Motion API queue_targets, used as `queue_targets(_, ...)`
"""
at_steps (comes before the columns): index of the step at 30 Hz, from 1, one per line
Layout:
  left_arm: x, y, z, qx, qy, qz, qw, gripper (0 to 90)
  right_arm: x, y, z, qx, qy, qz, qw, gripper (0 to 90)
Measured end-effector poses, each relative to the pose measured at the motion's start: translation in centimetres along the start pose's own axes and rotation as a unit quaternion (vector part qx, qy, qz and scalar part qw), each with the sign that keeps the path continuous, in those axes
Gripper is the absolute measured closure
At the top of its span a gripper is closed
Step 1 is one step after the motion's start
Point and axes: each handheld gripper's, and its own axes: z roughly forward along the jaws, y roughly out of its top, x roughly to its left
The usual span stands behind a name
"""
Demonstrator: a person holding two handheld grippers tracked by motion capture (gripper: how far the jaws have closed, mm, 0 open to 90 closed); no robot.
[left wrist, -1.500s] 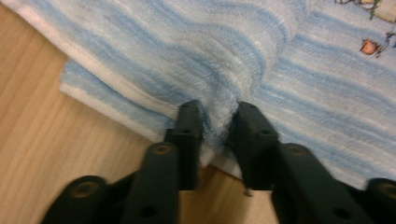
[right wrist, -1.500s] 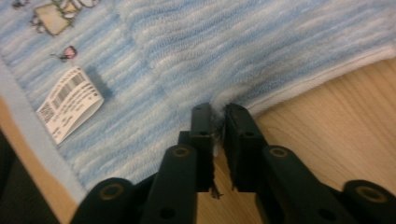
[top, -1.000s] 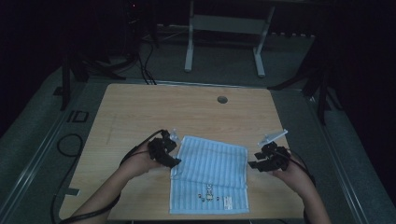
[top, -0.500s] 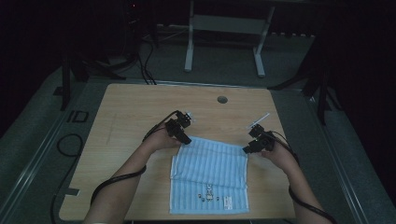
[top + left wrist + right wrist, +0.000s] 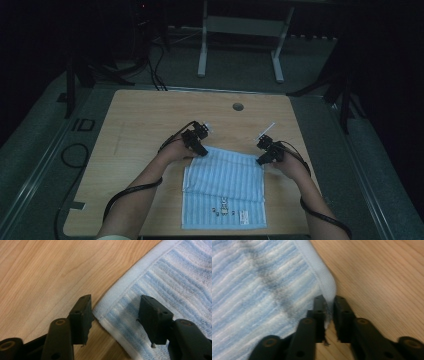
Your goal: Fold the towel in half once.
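A light blue striped towel [image 5: 225,180] lies flat on the wooden table [image 5: 150,115]. My left gripper [image 5: 201,150] is at the towel's far left corner. In the left gripper view its jaws [image 5: 116,302] have just been closing and straddle the corner of the towel [image 5: 175,272], with a gap still showing at each pad. My right gripper [image 5: 261,160] is at the far right corner. Its jaws [image 5: 328,299] have just been closing and now pinch the white hem of the towel [image 5: 262,277].
A small printed motif and label [image 5: 227,211] sit near the towel's front edge. A round cable hole [image 5: 238,106] is in the table near its far edge. A metal desk frame [image 5: 240,30] and cables [image 5: 150,65] stand on the floor beyond.
Both hands have moved away from the person to the towel's far corners and come down. The right jaws have closed on their corner; the left jaws have narrowed around theirs.
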Motion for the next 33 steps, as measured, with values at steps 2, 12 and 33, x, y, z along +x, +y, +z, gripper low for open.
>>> queue_targets(2,-0.5,0.1,-0.1,0.006,-0.007,0.019,0.9998,65.0,0.2,0.1,0.0,0.002,-0.008,-0.005,1.0000,82.8)
queue_targets(12,0.6,0.5,-5.8,-0.079,-0.003,0.004,0.9969,82.9,-0.3,1.2,-4.1,-0.049,-0.022,-0.001,0.9986,83.4)
queue_targets(33,-2.3,-2.2,-22.7,-0.226,0.082,0.043,0.9698,81.7,4.2,3.9,-21.2,-0.258,-0.131,-0.106,0.9513,83.2)
